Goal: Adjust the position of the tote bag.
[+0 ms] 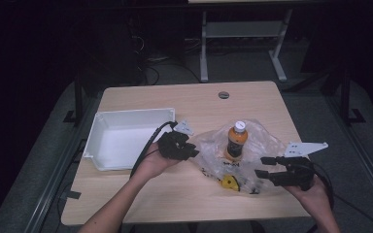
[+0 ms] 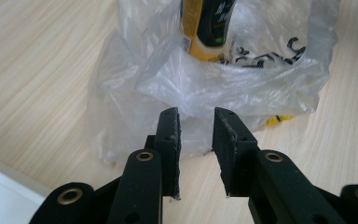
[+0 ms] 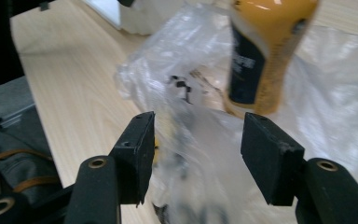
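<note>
An orange bottle (image 1: 236, 141) with a white cap and a dark label stands upright in a crumpled clear plastic bag (image 1: 262, 141) at the middle of the table. My left gripper (image 1: 193, 149) hovers at the bag's left edge. In the left gripper view its jaws (image 2: 196, 114) stand apart with nothing between them, just short of the bag (image 2: 214, 84) and bottle (image 2: 209, 28). My right gripper (image 1: 261, 166) is at the bag's right front. Its jaws (image 3: 200, 119) are wide apart above the bag (image 3: 177, 60), near the bottle (image 3: 261, 56) but not touching it.
A white tray (image 1: 93, 141) sits at the table's left, behind my left hand. A small yellow piece (image 1: 229, 182) lies at the bag's front edge. A round cable hole (image 1: 224, 94) is at the table's far middle. The table's front edge runs close below my hands.
</note>
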Demonstrator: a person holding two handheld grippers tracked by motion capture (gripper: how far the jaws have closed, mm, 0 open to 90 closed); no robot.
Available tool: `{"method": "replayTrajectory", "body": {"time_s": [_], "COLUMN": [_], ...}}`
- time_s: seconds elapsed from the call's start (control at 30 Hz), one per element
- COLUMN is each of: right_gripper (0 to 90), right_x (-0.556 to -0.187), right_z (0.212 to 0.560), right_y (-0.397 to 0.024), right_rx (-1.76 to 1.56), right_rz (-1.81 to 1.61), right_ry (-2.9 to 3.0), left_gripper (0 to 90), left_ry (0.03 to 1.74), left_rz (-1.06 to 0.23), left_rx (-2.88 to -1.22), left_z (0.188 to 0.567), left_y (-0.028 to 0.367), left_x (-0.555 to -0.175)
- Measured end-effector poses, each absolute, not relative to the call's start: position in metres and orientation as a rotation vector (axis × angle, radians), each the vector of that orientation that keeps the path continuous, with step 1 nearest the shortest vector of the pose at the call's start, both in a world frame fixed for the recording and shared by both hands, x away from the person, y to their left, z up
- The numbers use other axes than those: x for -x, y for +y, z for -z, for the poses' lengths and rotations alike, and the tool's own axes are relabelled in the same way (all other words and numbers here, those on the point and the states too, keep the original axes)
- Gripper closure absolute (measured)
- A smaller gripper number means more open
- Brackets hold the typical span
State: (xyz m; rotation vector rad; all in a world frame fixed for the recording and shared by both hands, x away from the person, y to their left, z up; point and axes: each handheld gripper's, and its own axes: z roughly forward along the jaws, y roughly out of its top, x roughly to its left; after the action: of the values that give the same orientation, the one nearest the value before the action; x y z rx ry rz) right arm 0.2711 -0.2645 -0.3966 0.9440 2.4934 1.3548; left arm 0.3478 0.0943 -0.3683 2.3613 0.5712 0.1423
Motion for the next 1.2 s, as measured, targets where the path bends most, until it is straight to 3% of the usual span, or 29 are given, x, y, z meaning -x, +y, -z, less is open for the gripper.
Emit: {"method": "replayTrajectory", "body": {"time_s": [1.2], "right_gripper": [31.5], "right_x": [-0.269], "right_z": [0.393], "right_y": [-0.312], "right_rx": [-1.098], "right_rz": [-1.333], "right_ry": [2.385], "left_gripper": [53.8], "left_ry": [0.452], "left_rz": [-0.079], "left_rx": [-2.351], "left_z": [0.330], "left_y": [0.024], "left_x": [-0.380]}}
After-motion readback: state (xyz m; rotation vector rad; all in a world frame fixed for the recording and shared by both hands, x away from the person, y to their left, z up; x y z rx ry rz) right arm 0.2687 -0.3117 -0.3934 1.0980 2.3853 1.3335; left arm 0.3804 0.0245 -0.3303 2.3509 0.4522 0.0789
